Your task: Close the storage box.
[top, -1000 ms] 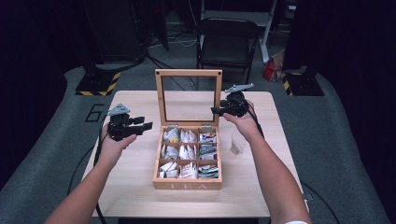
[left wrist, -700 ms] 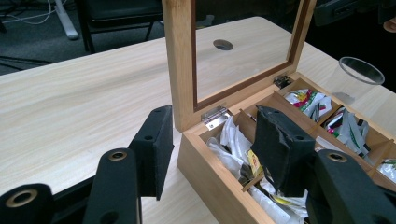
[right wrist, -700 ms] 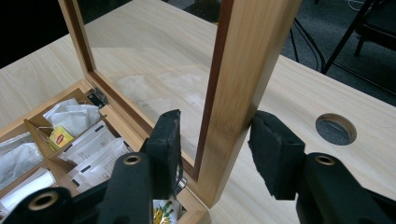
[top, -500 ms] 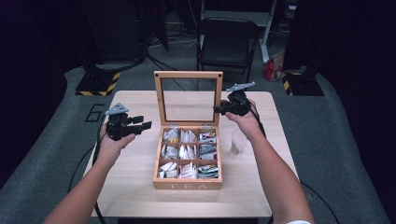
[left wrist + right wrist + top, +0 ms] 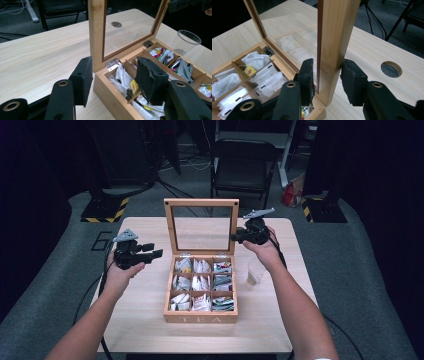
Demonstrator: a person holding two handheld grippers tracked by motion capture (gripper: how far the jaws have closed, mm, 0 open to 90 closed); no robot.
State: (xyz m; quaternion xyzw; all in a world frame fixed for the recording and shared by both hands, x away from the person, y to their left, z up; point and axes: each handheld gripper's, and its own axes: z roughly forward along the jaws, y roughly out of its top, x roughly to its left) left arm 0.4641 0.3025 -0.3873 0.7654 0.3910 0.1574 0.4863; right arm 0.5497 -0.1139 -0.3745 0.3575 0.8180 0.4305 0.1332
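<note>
Two handheld tongs are working at a wooden tea box (image 5: 201, 285) in the middle of a pale wooden table (image 5: 145, 320). Right tongs (image 5: 327, 72) are straddling the right-hand post of the box's upright glass lid (image 5: 338, 37): their jaws have just been closing, with the wooden frame between them. The outer pad is touching the wood, while the inner pad is sitting close against the frame's inner edge; a full clamp is not certain. That placement is probably meant to steady or swing the lid on its hinges. In the high view these right tongs (image 5: 239, 236) are sitting at the lid's right edge, about halfway up.

Left tongs (image 5: 113, 82) are hovering with jaws apart and nothing between them, aimed at the box's near left corner and a silver hinge (image 5: 113, 63). In the high view they (image 5: 150, 255) are hanging over the table to the left of the box, apart from it, likely waiting while the other hand deals with the lid.

Counting outward: one box, standing open, divided into nine compartments in three rows of three, each holding paper tea sachets (image 5: 201, 282) too bunched to count. One lid, one clear plastic cup (image 5: 256, 271) standing just right of the box. One round hole (image 5: 391, 69) is showing in the tabletop behind the lid. One folding chair (image 5: 245, 167) is standing beyond the table.
</note>
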